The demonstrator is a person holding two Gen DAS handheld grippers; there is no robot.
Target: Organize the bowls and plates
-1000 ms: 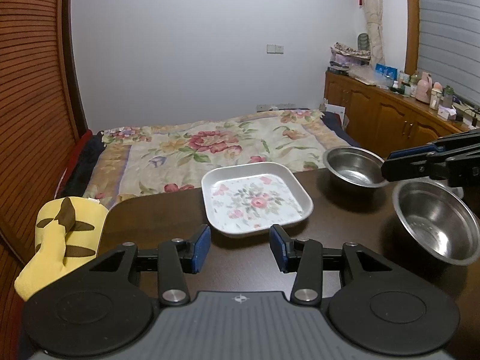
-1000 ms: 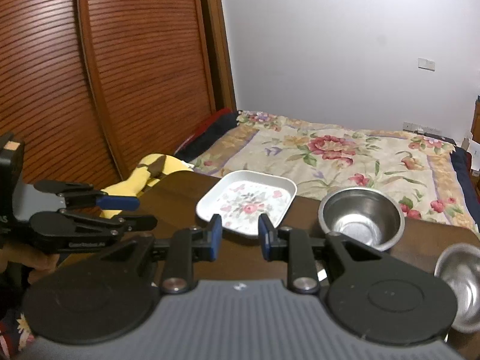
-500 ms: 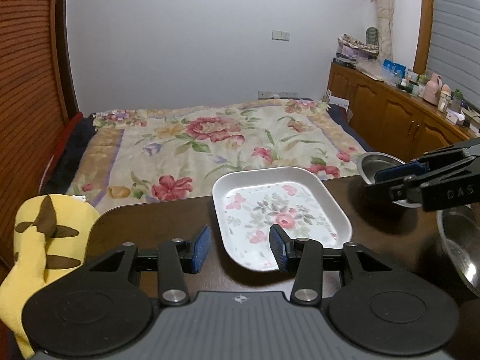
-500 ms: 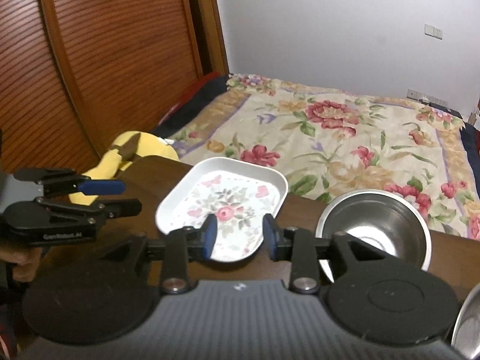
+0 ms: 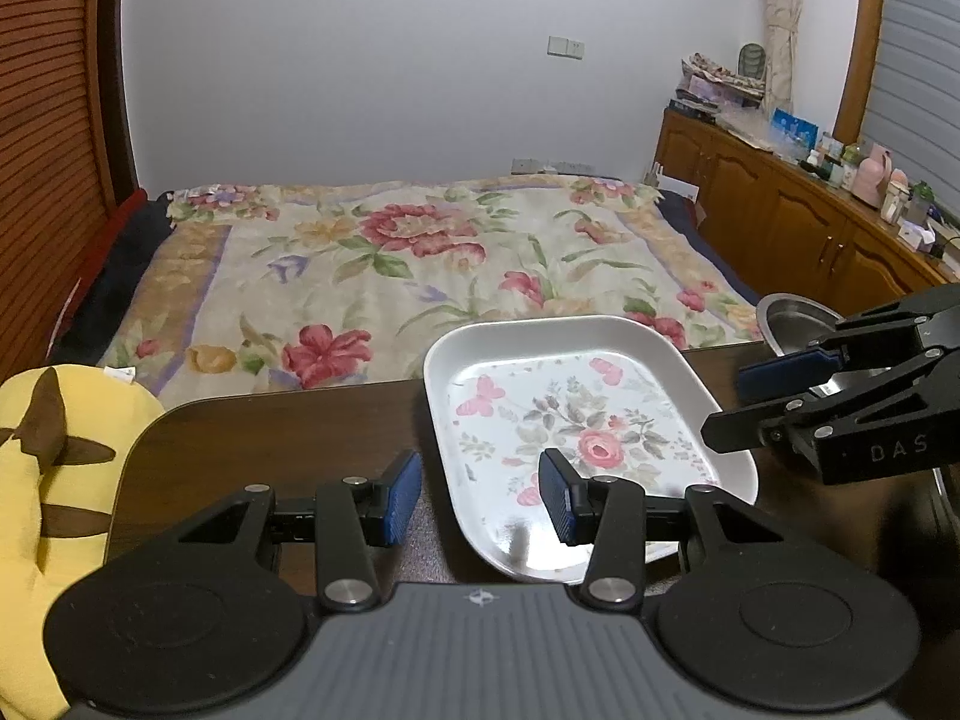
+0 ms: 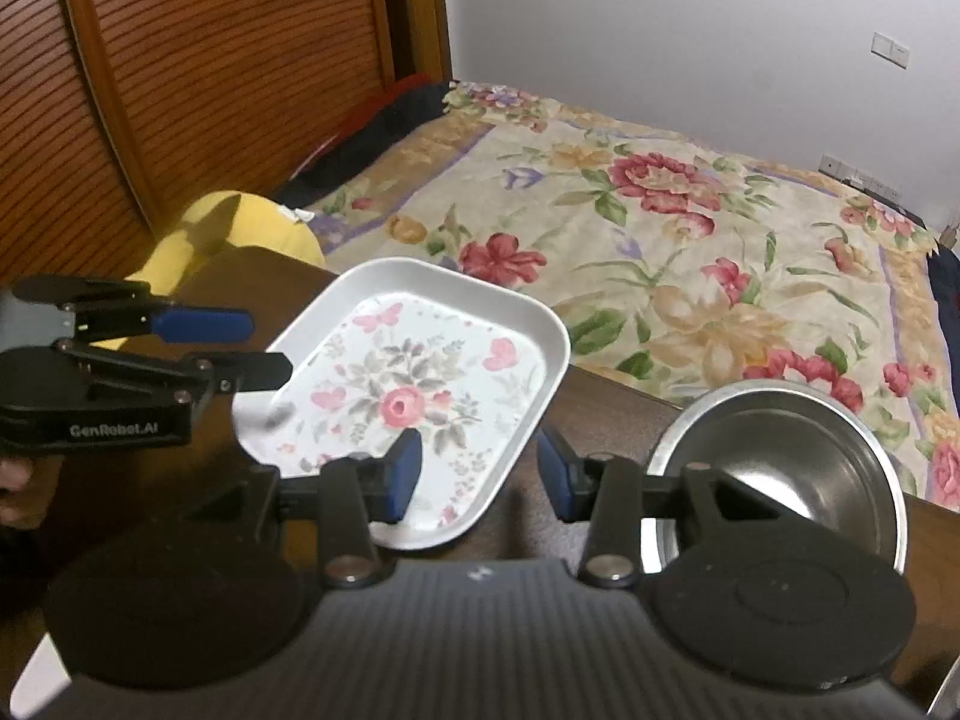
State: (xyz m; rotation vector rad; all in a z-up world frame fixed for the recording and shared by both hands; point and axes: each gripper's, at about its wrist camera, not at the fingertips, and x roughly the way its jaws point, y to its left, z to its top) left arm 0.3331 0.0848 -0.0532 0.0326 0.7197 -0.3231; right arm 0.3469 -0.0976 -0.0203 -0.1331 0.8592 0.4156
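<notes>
A white rectangular plate (image 5: 576, 420) (image 6: 420, 384) with a floral print lies on the dark table (image 5: 270, 438). My left gripper (image 5: 480, 501) (image 6: 240, 348) is open, and the plate's near left rim stands between its blue pads without touching them. My right gripper (image 6: 478, 477) (image 5: 750, 405) is open too and straddles the plate's right rim; nothing is pressed. A steel bowl (image 6: 780, 462) (image 5: 792, 318) sits just right of the plate, partly hidden behind the right gripper in the left wrist view.
A yellow plush toy (image 5: 54, 480) (image 6: 240, 228) lies off the table's left end. Beyond the far edge is a bed with a flowered quilt (image 5: 420, 264). A wooden cabinet (image 5: 810, 222) with clutter runs along the right wall. A slatted wooden door (image 6: 210, 60) stands at left.
Both grippers came forward and down to the plate, which now looks larger, with its rims between the jaws. The right gripper's jaws widened. The second bowl slid out of view.
</notes>
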